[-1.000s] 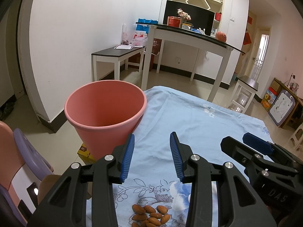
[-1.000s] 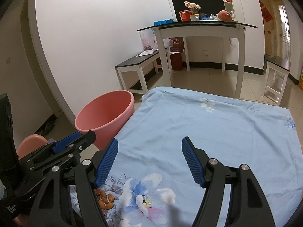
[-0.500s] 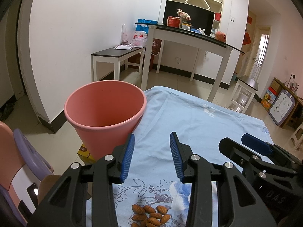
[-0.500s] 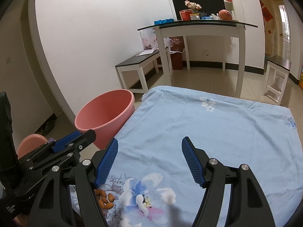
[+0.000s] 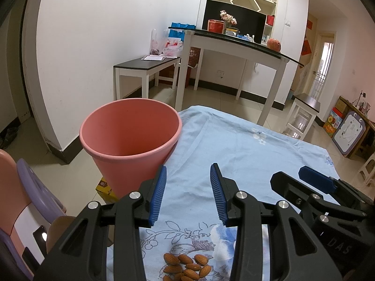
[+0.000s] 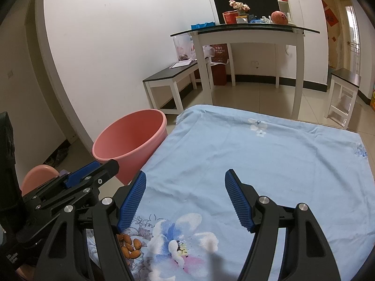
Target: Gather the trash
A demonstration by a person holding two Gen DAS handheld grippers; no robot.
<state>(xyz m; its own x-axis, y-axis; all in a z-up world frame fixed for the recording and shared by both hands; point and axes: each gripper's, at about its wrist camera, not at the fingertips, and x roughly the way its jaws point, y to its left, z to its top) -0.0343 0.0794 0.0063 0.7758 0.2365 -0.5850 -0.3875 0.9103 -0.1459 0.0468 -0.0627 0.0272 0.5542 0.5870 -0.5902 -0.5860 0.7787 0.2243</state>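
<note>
Almonds on blue floral cloth beside pink bin; both grippers gape, holding nothing

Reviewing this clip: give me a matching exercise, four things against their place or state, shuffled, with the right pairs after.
Things:
1. almonds
2. bin
3. left gripper
4. pomegranate

Places or states:
A. on the tall dark-topped table at the back
B. open, nothing between its jaws
C. heaped on the flowered cloth, near edge
D. pink, beside the cloth's left edge, no trash visible inside

Pairs: 1-C, 2-D, 3-B, 4-A
</note>
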